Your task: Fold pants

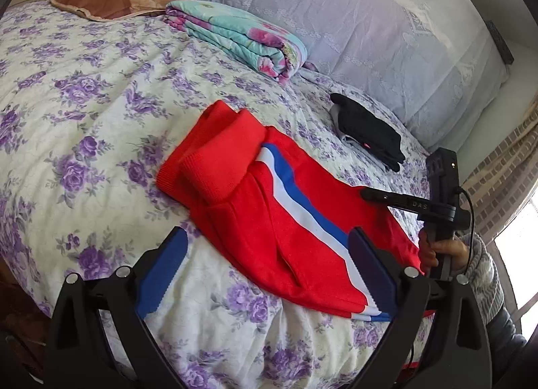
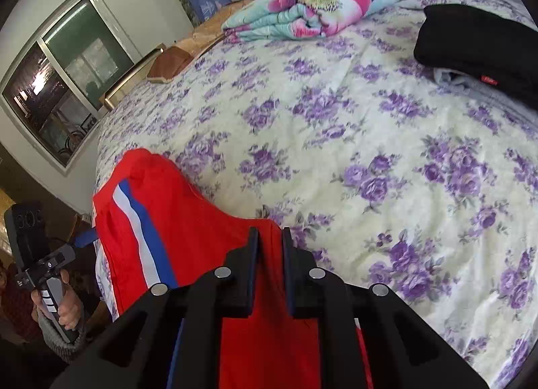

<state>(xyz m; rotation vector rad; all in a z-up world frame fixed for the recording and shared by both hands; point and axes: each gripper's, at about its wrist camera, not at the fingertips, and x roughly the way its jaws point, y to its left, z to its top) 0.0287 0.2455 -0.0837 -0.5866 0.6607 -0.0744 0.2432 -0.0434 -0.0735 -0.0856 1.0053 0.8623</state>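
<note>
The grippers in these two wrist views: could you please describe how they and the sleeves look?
Both grippers are black plastic frames with silver round bolts. The left gripper has blue-padded fingers. The right gripper also shows white "DAS" lettering and a black cable. The sleeve is grey ribbed knit.

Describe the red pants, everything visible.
The red pants look like knit or fleece sportswear with a white and blue side stripe and ribbed cuffs. They lie partly folded on the floral bedspread, cuff ends doubled back on top. The right tongs are nearly closed over one edge; the left tongs stand open around the near part.
</note>
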